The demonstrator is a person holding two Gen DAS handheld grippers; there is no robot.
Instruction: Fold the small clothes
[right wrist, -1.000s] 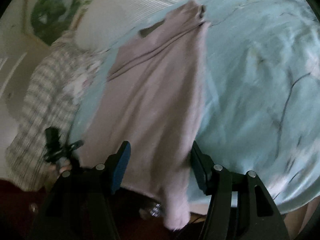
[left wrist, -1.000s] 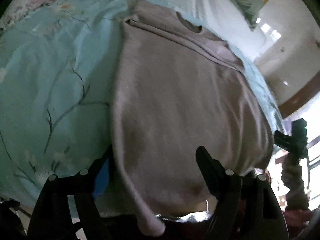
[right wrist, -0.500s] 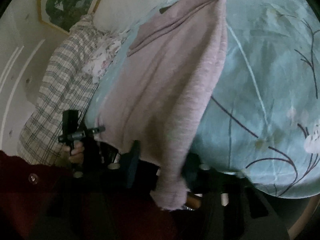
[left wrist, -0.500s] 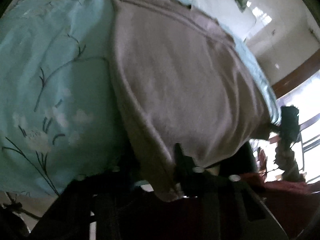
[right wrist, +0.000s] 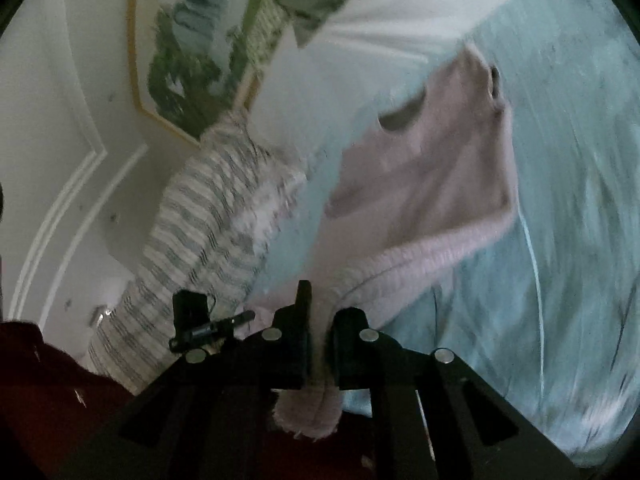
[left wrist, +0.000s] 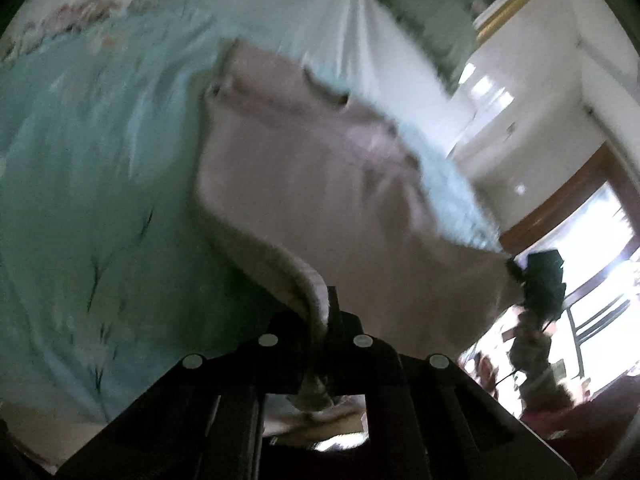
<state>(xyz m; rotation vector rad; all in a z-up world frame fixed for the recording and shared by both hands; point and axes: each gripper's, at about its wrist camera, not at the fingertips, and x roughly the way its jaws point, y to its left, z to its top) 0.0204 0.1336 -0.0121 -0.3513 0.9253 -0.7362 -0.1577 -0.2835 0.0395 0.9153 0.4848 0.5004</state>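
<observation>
Item: pale mauve knit sweater (left wrist: 320,184), lying on a bed under a light blue floral bedspread (left wrist: 100,184), neckline at the far end, near hem being held off the bed at both corners.

Left claw (left wrist: 320,320): jaws having just been closing, now pinching the hem's ribbed edge, with a tuft of fabric hanging below the fingers.

Right claw (right wrist: 318,344): jaws having just been closing, now clamping the other hem corner, with the frayed end drooping beneath.

Containers: none showing.

Surroundings: white pillow (left wrist: 352,28) lying at the far end beyond the neckline; plaid blanket (right wrist: 200,232) bunching at the bed's left edge in the right wrist view; framed landscape picture (right wrist: 188,40) hanging on the wall behind. Both views are blurring.

Obstructions: the sweater's own raised hem is covering part of the bedspread.
</observation>
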